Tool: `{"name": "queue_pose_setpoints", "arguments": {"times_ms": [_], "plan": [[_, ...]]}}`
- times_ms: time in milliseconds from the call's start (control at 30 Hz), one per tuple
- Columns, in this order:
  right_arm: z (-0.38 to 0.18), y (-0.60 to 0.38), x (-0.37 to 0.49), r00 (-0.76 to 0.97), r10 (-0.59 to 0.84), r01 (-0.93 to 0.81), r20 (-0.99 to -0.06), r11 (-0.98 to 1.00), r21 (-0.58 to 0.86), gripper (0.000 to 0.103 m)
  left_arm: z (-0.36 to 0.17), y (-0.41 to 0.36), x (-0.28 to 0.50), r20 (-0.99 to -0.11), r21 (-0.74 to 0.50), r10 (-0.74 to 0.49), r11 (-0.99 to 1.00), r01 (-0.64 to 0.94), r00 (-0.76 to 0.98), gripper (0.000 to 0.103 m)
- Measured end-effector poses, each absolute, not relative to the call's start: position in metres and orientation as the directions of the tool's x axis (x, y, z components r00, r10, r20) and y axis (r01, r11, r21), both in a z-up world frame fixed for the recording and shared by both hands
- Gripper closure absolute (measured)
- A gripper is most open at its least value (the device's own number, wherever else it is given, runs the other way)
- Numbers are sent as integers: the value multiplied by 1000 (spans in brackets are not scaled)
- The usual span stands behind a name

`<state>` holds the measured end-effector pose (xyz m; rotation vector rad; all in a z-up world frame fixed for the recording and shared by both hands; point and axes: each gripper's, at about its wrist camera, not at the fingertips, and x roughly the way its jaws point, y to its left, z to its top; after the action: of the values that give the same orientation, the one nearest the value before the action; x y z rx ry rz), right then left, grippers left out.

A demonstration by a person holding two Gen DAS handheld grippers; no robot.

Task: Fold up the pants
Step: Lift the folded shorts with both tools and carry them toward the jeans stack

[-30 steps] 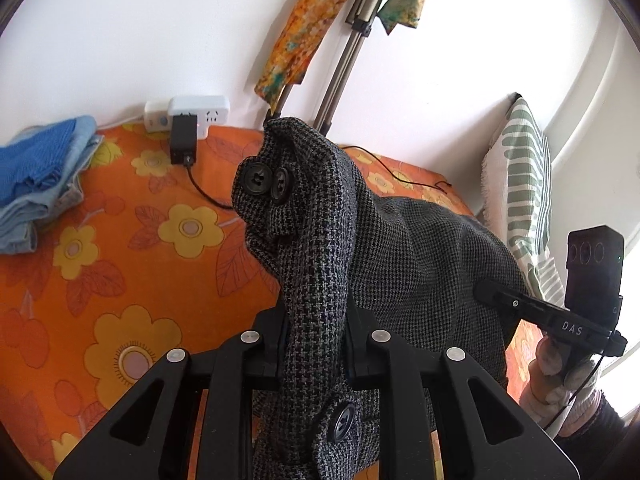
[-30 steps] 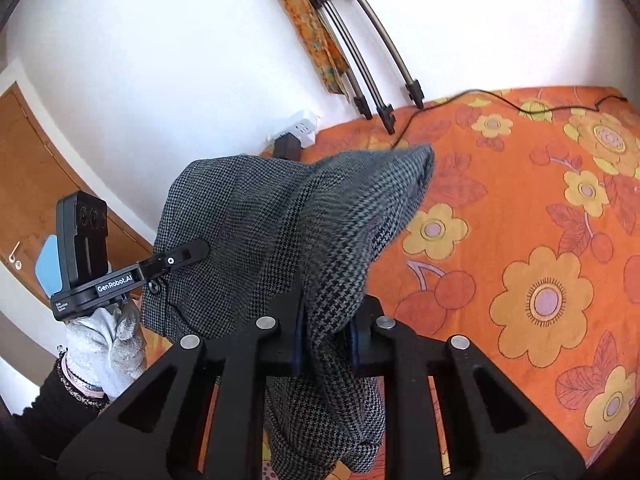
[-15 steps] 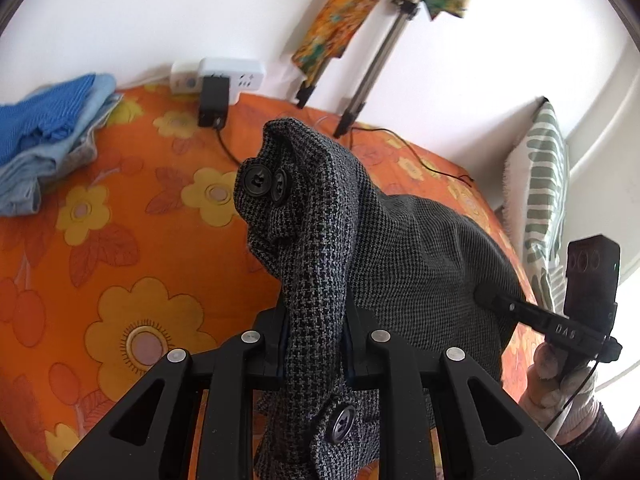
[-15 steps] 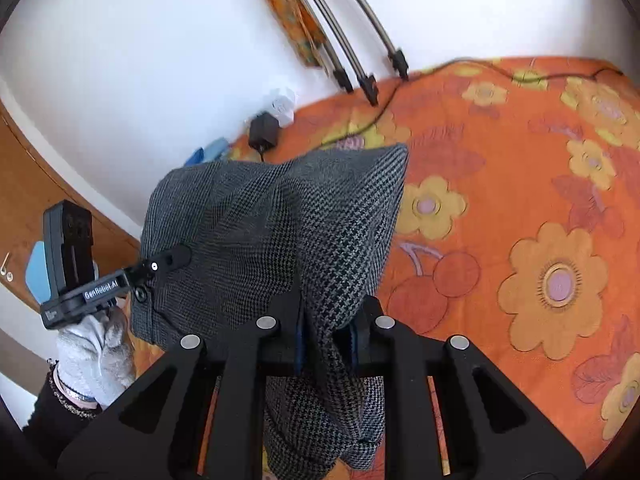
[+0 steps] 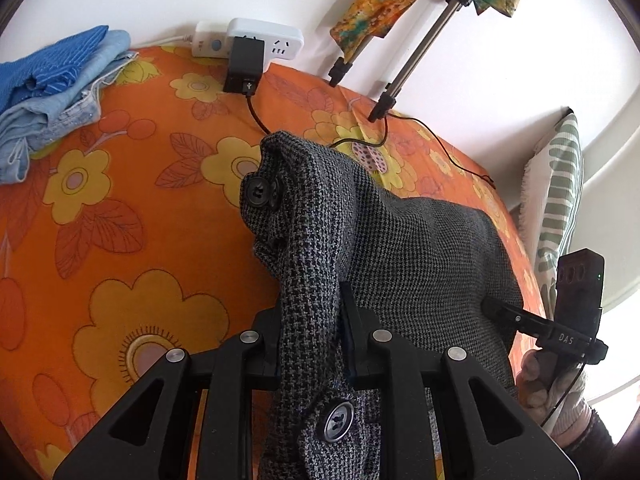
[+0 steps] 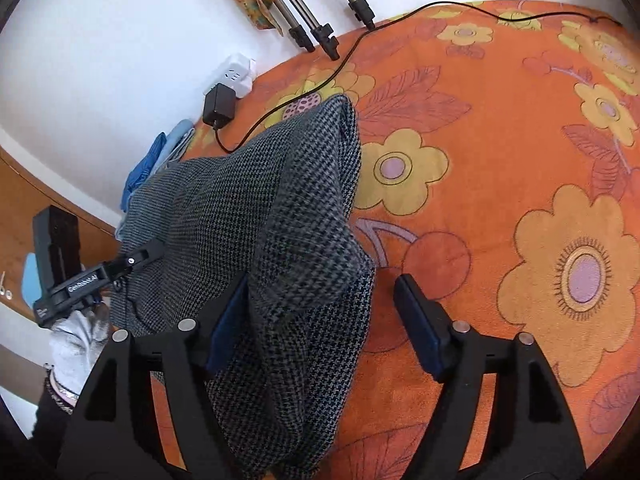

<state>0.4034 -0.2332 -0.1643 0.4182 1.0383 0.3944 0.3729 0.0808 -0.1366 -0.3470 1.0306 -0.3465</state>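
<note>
The grey houndstooth pants (image 5: 408, 248) with black buttons hang over an orange flowered bed cover (image 5: 120, 248). My left gripper (image 5: 310, 320) is shut on the buttoned waistband end and holds it up. In the right wrist view my right gripper (image 6: 320, 308) is open; the pants (image 6: 256, 216) still drape against its left finger (image 6: 226, 320), and the right finger (image 6: 420, 324) stands apart over the cover (image 6: 520, 184). The right gripper also shows in the left wrist view (image 5: 504, 310), and the left gripper in the right wrist view (image 6: 148, 250).
A stack of folded blue clothes (image 5: 52, 92) lies at the back left. A white power strip (image 5: 256, 38) with a black charger (image 5: 244, 66) and cable sits by the wall. Tripod legs (image 5: 408, 68) stand on the bed. A striped pillow (image 5: 560, 200) is at the right.
Both grippers tipped down toward the bed with the pants. My right gripper has opened and let go of the fabric; the left stays shut on it.
</note>
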Motion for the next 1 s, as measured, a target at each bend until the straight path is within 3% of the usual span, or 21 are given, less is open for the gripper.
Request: {"name": "queue_pose_setpoints", "arguments": {"times_ms": [133, 233, 300, 400, 433, 1000], "plan": [[-166, -229, 402, 463, 520, -133, -718, 841, 524, 28, -138, 83, 373, -763, -457, -448, 884, 100, 466, 83], [-170, -218, 404, 421, 573, -167, -703, 811, 561, 49, -138, 83, 372, -761, -461, -449, 882, 97, 469, 83], [-172, -212, 403, 419, 577, -172, -700, 808, 563, 56, -138, 84, 371, -760, -462, -448, 882, 93, 471, 83], [-169, -209, 404, 407, 605, -183, -684, 788, 588, 78, -136, 82, 369, -762, -449, -438, 888, 99, 478, 83], [-166, -208, 403, 413, 601, -186, -684, 791, 583, 81, -135, 81, 368, -762, -443, -434, 891, 102, 481, 83], [-89, -199, 367, 544, 582, -319, -604, 810, 493, 84, -67, 82, 324, -685, -363, -388, 916, 173, 617, 84]]}}
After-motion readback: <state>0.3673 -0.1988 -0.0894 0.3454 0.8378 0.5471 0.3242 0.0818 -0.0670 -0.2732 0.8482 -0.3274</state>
